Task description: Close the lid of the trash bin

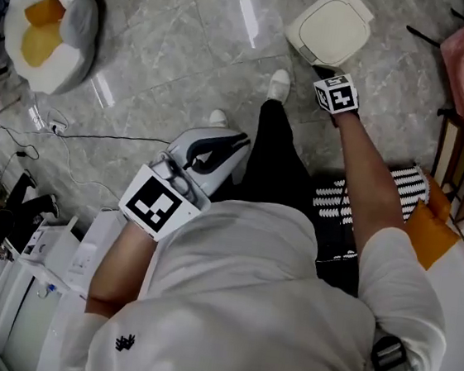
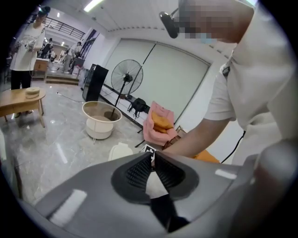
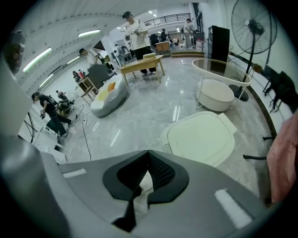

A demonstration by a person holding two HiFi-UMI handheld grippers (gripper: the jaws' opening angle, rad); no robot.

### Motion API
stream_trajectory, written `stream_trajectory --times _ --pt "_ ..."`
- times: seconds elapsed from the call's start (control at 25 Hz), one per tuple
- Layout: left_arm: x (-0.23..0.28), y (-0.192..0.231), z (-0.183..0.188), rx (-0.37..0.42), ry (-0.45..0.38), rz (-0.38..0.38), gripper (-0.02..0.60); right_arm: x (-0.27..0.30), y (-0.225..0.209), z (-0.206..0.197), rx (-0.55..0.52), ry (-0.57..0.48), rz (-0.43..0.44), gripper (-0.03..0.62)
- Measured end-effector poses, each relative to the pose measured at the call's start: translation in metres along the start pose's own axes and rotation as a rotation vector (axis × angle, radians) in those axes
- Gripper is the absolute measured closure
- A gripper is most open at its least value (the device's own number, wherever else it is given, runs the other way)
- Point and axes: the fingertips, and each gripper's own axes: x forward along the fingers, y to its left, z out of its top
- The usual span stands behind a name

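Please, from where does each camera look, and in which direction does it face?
Head view: on the person's head, facing steeply down; torso, arms, left gripper and right gripper show.
Left gripper view: on the left gripper, facing across the room toward a fan; its shut jaws, the torso and right arm show.
Right gripper view: on the right gripper, facing down at the trash bin; only its shut jaws show.
Shared: all three show the trash bin.

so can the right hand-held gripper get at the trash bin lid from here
Probably yes: the right hand-held gripper, jaws together and empty, sits just short of the trash bin lid, with nothing between them. The lid already looks flat.
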Motion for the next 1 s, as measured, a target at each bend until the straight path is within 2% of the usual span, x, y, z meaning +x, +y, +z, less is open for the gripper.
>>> stream_trajectory --times 0.28,0.44,0.64,0.8,1.0 --pt "-0.046 -0.034 -0.001 0.103 -0.039 -0.070 0.502 -0.075 0.068 0.000 0.044 -0.137 -0.031 0.592" --pt "-0.068 -0.050 -0.006 0.201 -0.079 -0.079 0.503 -0.124 0.112 0.005 0.034 -0.226 -0.028 0.594" --pt "-0.100 -0.065 -0.020 0.248 -0.092 -0.073 0.505 -0.189 0.182 0.014 0.000 -0.338 -0.014 0.594" --pt "-0.123 -0.070 -0.022 0.280 -0.105 -0.080 0.506 -0.238 0.231 0.027 0.013 -0.443 -0.006 0.594" --pt "-0.151 -0.075 -0.033 0.289 -0.113 -0.057 0.509 -0.293 0.289 0.037 0.007 -0.554 0.002 0.594"
